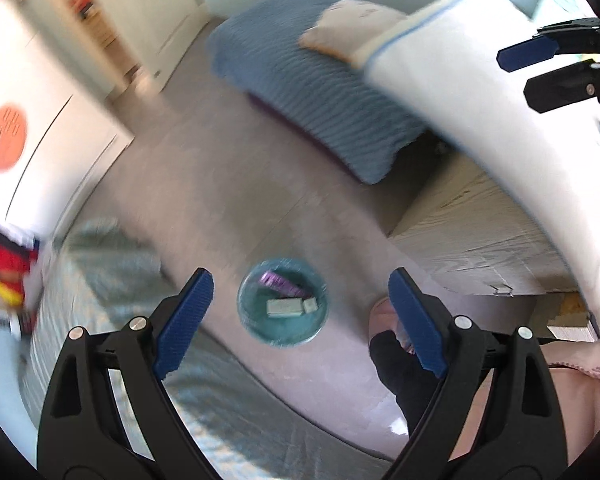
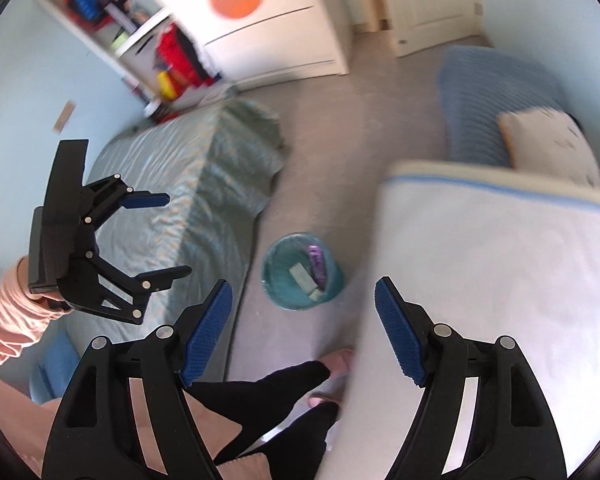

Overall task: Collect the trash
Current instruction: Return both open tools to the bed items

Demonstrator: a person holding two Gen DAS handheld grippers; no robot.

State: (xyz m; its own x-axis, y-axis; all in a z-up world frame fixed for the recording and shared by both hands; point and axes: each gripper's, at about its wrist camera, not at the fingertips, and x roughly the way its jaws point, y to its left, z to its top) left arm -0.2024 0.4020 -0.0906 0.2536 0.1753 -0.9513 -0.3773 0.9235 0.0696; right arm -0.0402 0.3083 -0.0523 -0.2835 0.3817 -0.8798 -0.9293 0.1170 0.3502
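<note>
I have both grippers up over the bedroom floor, pointing steeply down, and neither one is carrying anything: the left gripper (image 1: 300,312) has its fingers spread wide with only the floor and the bin showing between them, and the right gripper (image 2: 304,332) stands moderately wide, also bare. The teal waste bin (image 1: 283,302) sits on the grey carpet (image 1: 220,184) between the green-covered bed (image 2: 188,184) and the white desk (image 2: 500,280), and inside it I can see a purple wrapper (image 1: 281,283) and a pale box-like piece (image 1: 285,307) with a smaller pale scrap beside it. My main worry is the blur at the edges of both views; if I swing away fast to look for more trash, I could clip the desk edge with the right gripper, which hangs just beside it. The person's feet (image 2: 332,368) stand near the bin, so a careless step could tip it and spill what is collected. I also cannot tell from here whether any trash remains on the floor, so I risk calling it finished too soon.
</note>
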